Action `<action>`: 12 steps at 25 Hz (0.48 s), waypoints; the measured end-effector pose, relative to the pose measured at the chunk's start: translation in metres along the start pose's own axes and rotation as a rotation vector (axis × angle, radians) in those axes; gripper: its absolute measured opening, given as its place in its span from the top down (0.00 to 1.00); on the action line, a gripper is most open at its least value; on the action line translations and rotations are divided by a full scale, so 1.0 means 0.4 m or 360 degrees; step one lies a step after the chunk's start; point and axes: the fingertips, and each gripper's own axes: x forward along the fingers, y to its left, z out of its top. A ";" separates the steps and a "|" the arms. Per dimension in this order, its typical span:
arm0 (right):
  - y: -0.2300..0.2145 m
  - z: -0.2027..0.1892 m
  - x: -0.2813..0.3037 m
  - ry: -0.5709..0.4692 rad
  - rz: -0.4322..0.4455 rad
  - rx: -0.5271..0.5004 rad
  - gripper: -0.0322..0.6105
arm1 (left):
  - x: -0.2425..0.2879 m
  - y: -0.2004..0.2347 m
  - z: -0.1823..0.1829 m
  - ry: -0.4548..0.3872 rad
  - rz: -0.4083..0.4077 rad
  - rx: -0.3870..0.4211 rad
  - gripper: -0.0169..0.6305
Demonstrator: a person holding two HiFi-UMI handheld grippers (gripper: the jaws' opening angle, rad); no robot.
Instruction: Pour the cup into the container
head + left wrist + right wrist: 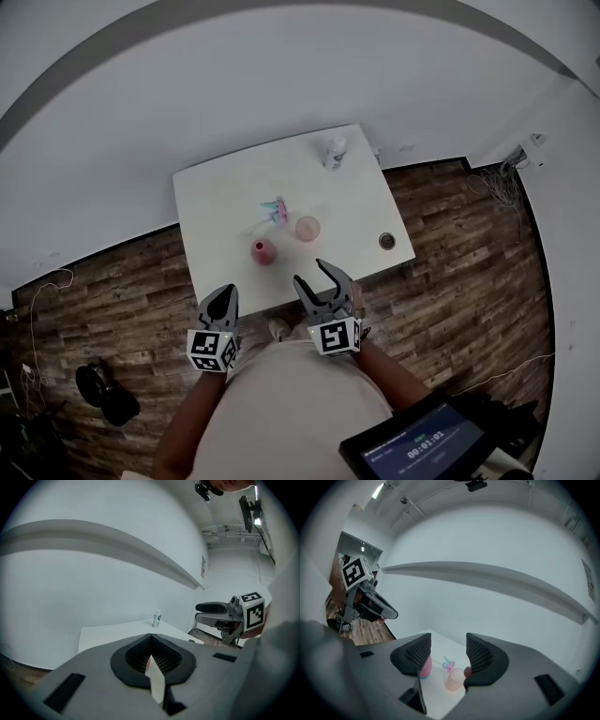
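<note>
On the white table (pixel 225 187) stand an opaque pink cup (pixel 263 251) and, to its right, a translucent pale pink cup (pixel 307 228). Both grippers hover off the table's near edge, apart from both cups. My right gripper (pixel 310 274) is open and empty; in the right gripper view (pixel 447 653) the pink cup (pixel 425 668) and the translucent cup (pixel 453 679) show between its jaws, farther off. My left gripper (pixel 225 294) is shut with nothing in it; in the left gripper view (pixel 151 654) its jaws hide the cups.
A small pink and teal object (pixel 276 210) lies behind the cups. A white bottle (pixel 335 152) stands at the table's far right corner. A round hole (pixel 387 241) sits near the right edge. Wooden floor surrounds the table; a white wall runs behind.
</note>
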 end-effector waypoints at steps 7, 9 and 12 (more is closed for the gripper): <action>-0.046 -0.025 -0.044 0.0005 0.0000 0.0001 0.58 | 0.018 -0.069 -0.006 0.0018 -0.0010 -0.0052 0.96; -0.061 -0.030 -0.061 0.0015 0.0000 -0.0006 0.58 | 0.022 -0.093 -0.006 0.0023 -0.0024 -0.0069 0.96; -0.080 -0.040 -0.085 0.0024 0.0009 -0.0023 0.58 | 0.027 -0.125 -0.002 0.0020 -0.0031 -0.0075 0.96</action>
